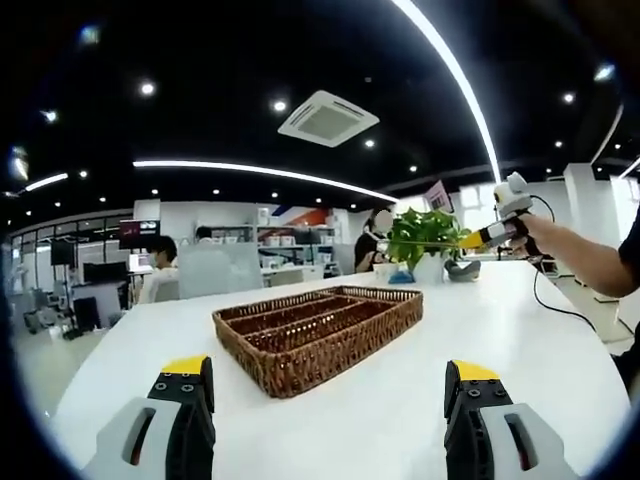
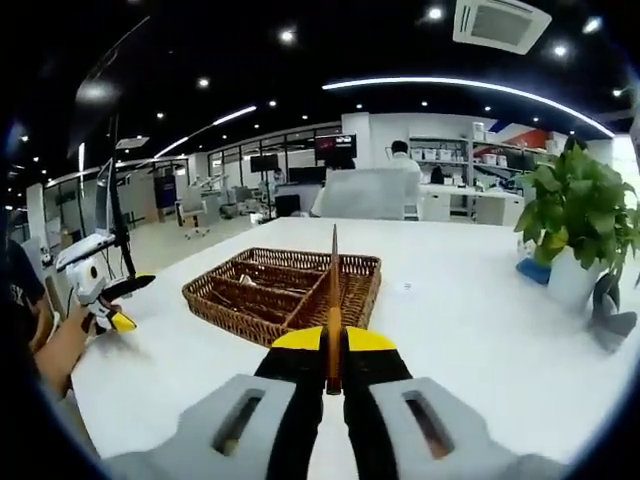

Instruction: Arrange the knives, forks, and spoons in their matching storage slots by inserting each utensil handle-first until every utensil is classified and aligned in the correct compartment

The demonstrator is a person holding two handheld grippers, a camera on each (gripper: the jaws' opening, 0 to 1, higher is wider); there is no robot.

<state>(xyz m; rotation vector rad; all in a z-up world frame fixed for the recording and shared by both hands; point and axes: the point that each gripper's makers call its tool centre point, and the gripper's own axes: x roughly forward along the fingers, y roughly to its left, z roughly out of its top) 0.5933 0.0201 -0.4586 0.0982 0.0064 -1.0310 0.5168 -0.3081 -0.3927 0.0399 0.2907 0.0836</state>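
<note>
A brown wicker cutlery tray (image 1: 330, 360) with long compartments lies on the white table (image 1: 520, 320); its slots look empty. My left gripper (image 1: 328, 385) hovers open over the table just before the tray, nothing between its yellow-tipped jaws. My right gripper (image 2: 333, 345) is shut on a thin golden utensil (image 2: 334, 290), seen edge-on and pointing forward over the tray (image 2: 230, 312); whether it is a knife, fork or spoon I cannot tell. In the left gripper view the right gripper (image 1: 478, 238) appears far right beyond the tray. The left gripper (image 2: 125, 305) appears at the left of the right gripper view.
A potted green plant (image 1: 425, 235) (image 2: 580, 215) stands on the table behind the tray, with a small grey object (image 2: 612, 325) beside it. People sit at desks in the office behind. A cable (image 1: 560, 305) trails across the table by the person's arm (image 1: 585, 260).
</note>
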